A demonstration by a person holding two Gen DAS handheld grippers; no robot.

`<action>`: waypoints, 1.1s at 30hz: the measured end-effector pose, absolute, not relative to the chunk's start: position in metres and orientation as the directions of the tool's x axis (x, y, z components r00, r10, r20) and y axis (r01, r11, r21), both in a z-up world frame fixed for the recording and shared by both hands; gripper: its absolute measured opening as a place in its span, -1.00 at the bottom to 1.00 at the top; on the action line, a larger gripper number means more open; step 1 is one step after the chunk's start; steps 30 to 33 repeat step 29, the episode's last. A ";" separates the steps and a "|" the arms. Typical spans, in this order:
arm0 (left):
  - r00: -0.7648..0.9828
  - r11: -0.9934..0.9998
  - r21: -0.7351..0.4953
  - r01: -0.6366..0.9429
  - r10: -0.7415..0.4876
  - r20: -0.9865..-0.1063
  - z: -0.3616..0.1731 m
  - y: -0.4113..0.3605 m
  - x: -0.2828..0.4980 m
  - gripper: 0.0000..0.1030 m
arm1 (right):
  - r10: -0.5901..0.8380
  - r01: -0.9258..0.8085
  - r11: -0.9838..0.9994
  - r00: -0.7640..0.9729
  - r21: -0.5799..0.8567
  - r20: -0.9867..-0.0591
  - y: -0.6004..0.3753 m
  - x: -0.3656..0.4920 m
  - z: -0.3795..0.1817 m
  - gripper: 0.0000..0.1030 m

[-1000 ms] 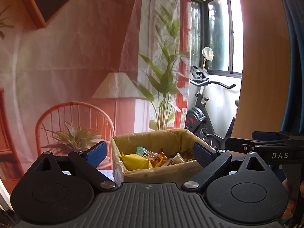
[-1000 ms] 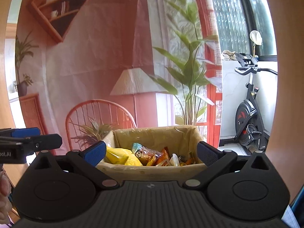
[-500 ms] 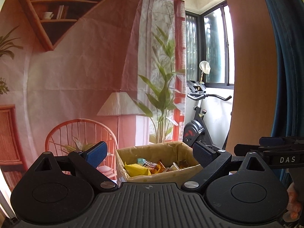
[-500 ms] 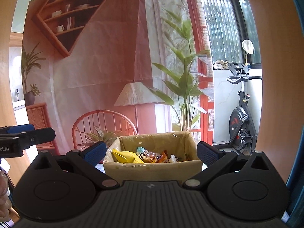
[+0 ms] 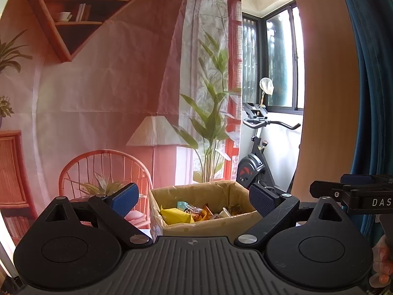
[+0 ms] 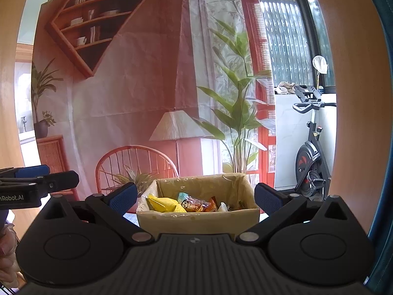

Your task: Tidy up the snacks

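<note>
A cardboard box [image 5: 208, 226] [image 6: 196, 218] with a yellowish liner stands straight ahead in both wrist views. It holds several snack packets, among them a yellow bag [image 5: 175, 215] [image 6: 164, 204] and an orange packet [image 6: 212, 204]. My left gripper [image 5: 194, 200] is open and empty, its blue pads framing the box from some way back. My right gripper [image 6: 196, 198] is likewise open and empty before the box. Each gripper shows at the edge of the other's view: the right one [image 5: 353, 194] and the left one [image 6: 36, 179].
A printed backdrop [image 5: 110, 86] with a shelf, lamp, chair and plant hangs behind the box. An exercise bike [image 6: 309, 157] stands at the right by a window. A wooden panel [image 5: 324, 86] and blue curtain [image 5: 368, 86] rise at the right.
Both grippers have drawn back and tilted up, so the box looks smaller and lower in both views. Both stay open.
</note>
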State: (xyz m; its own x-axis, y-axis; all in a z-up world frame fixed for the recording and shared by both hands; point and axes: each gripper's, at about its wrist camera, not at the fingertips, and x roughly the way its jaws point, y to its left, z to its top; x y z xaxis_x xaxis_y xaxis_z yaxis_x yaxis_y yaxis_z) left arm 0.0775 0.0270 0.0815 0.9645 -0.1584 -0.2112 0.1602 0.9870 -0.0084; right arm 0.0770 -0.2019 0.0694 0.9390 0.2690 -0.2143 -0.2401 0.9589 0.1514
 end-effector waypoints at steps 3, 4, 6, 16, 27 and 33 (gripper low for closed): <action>0.965 0.988 -0.009 0.157 -0.155 -0.213 0.081 0.026 0.077 0.90 | 0.268 -0.238 0.959 0.938 0.154 -0.218 -0.203 0.077 0.069 1.00; 0.964 0.988 -0.008 0.156 -0.154 -0.215 0.080 0.026 0.078 0.90 | 0.268 -0.238 0.959 0.938 0.154 -0.220 -0.203 0.078 0.069 1.00; 0.964 0.988 -0.008 0.155 -0.153 -0.217 0.080 0.026 0.078 0.90 | 0.269 -0.238 0.959 0.937 0.156 -0.222 -0.203 0.077 0.068 1.00; 0.965 0.989 -0.004 0.146 -0.143 -0.222 0.079 0.027 0.079 0.90 | 0.267 -0.235 0.959 0.937 0.158 -0.224 -0.204 0.078 0.069 1.00; 0.966 0.990 0.003 0.141 -0.137 -0.218 0.078 0.026 0.077 0.90 | 0.267 -0.235 0.959 0.937 0.159 -0.226 -0.204 0.078 0.067 1.00; 0.966 0.990 0.003 0.141 -0.137 -0.218 0.078 0.026 0.077 0.90 | 0.267 -0.234 0.959 0.937 0.160 -0.227 -0.204 0.078 0.066 1.00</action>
